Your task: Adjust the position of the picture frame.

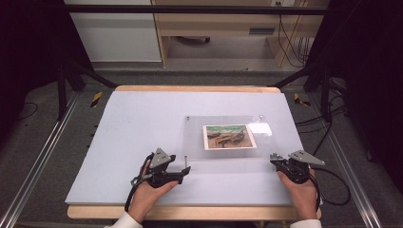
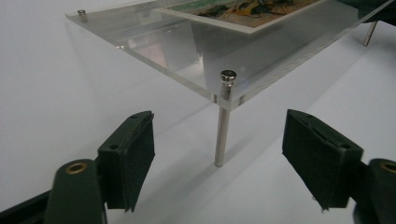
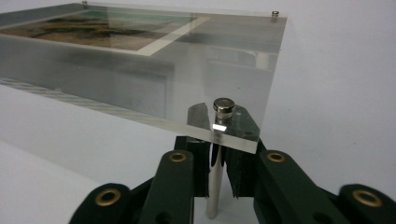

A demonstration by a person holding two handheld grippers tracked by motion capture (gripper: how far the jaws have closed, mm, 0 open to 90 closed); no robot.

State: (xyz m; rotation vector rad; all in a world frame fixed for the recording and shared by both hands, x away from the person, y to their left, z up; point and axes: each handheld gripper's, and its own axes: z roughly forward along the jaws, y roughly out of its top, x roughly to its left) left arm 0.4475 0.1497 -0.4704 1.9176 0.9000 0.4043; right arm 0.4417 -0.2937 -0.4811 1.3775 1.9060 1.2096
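A clear acrylic plate (image 1: 228, 124) stands on thin metal legs over the white table, with a painted picture (image 1: 228, 137) on it. My left gripper (image 1: 186, 169) is open in front of the plate's near left leg (image 2: 221, 126), which stands just beyond its two pads (image 2: 131, 156). My right gripper (image 1: 273, 160) is shut on the near right leg (image 3: 215, 179), under the plate's corner (image 3: 233, 137), with the leg's round metal cap (image 3: 223, 106) above the jaws. The picture's edge (image 3: 107, 32) lies on the plate's far left in the right gripper view.
A white board (image 1: 142, 137) covers the wooden table. Black frame posts (image 1: 62, 85) stand at both sides, and cables (image 1: 332, 190) trail at the right. Wooden furniture (image 1: 218, 28) stands beyond the table's far edge.
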